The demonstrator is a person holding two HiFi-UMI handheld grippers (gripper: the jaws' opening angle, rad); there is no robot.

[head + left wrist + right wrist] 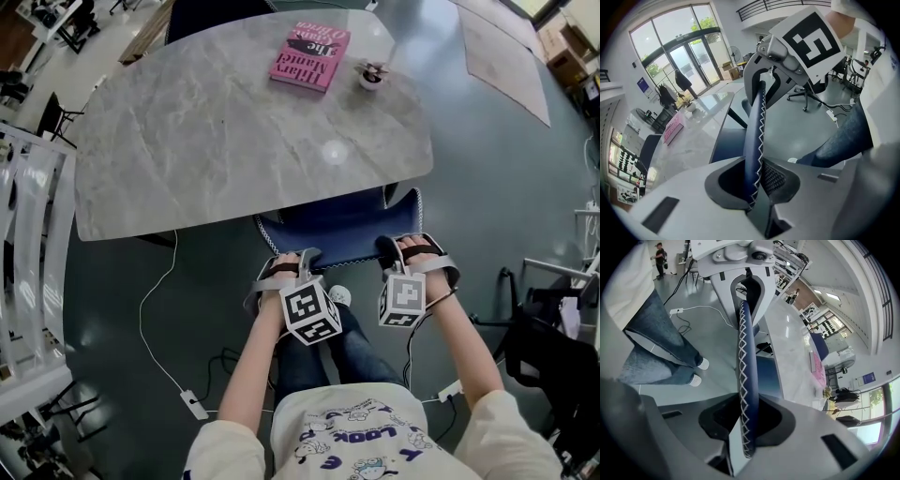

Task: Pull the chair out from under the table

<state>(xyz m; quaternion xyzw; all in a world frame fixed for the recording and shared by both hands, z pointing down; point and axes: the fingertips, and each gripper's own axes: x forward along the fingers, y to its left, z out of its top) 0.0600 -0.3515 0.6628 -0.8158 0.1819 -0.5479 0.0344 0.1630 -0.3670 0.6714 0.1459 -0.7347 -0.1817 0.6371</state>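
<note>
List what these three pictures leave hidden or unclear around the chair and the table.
- Seat and legs of the chair: head view, covered by the table; only its blue back shows.
- Small object beside the pink book: head view, too small to identify.
- Upper end of the white cable: head view, runs out of sight under the table.
- White rack: head view, cut off by the left edge.

Grey marble bench [216,141] in view: a pink book [310,58] lies near its far edge, a small cup [372,75] just beside it. Down on the floor [487,187], a white power strip [194,405] with its cable [150,309].
</note>
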